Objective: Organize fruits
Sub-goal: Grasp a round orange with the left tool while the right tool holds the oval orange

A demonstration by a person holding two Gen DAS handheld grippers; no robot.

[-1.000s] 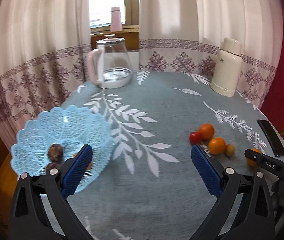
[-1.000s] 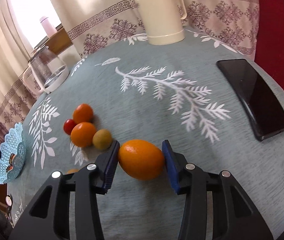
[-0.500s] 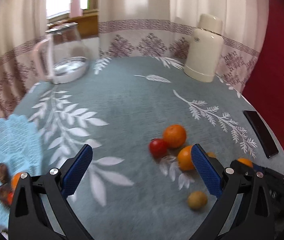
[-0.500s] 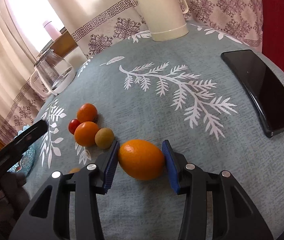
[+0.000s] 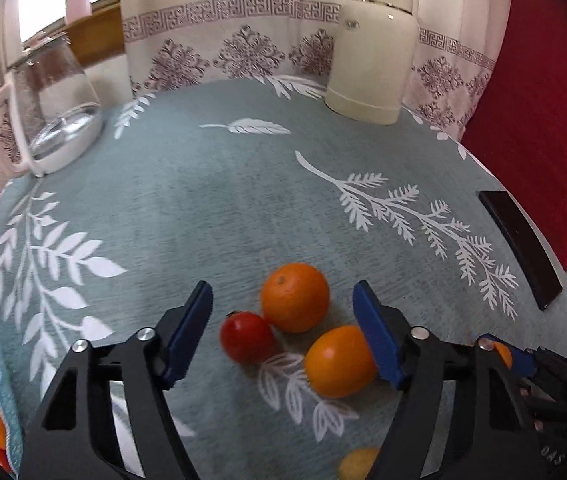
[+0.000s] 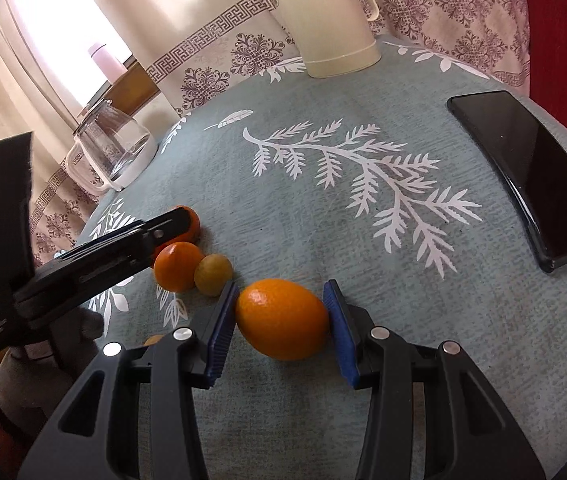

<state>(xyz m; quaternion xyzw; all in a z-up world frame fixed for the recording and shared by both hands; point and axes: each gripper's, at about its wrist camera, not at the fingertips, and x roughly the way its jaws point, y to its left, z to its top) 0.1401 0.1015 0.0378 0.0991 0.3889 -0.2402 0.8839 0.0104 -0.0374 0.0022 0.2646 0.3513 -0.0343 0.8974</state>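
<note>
Orange oval fruit [image 6: 282, 319]: clamped btwn blue pads of right hand-held gripper [image 6: 281, 322]. Left hand-held gripper [image 5: 283, 334]: released, round orange [image 5: 295, 297] at 12 o'clock, glossy tomato [image 5: 246, 337] btwn jaws.

The left gripper [image 5: 283, 328] is held low with its jaws spread wide apart. The right gripper [image 6: 281, 320] is held low too, and its jaws are closed partway.
</note>
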